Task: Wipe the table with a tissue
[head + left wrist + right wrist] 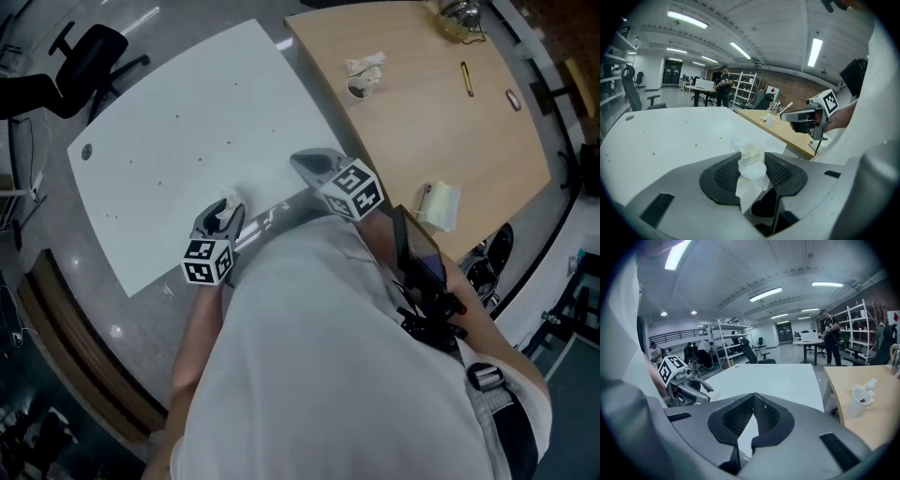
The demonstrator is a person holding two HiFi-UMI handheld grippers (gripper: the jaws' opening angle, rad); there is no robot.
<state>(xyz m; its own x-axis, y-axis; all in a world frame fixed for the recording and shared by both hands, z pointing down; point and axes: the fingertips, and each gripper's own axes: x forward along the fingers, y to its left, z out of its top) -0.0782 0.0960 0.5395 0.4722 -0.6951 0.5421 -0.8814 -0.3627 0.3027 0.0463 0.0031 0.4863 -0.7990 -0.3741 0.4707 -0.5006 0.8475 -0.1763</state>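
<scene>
1. While the wearer's pale shirt (328, 375) filled the near part of the head view, both tongs were held out just beyond it, at the near edge of the white bench (187, 122).
2. Left tongs (223, 217): pinched on a crumpled white tissue (752, 168). The wad sat between the mesh pads, one flap hung back toward the camera, and a ragged end stuck out past the tips.
3. Tissue position: over the near edge of the white bench. Contact with the surface could not be settled from any view.
4. Right tongs (307, 163): tips pressed together, nothing between them. They were held at the white bench's near right edge, to the right of the left tongs and apart from them.
5. White bench surface: a few small dark specks scattered across it, and a round grommet (86, 151) near its left corner.
6. Wooden bench (450, 141), just right of the white one: a pale packet (439, 204) near its near edge. Farther along stood a paper cup (359, 88) with crumpled paper (367, 67) just beside it, and a yellow pen (466, 78) lay apart from both.
7. Farthest: a black office chair (89, 52) beyond the white bench, and a person (829, 336) standing by distant desks and shelving (862, 329).
</scene>
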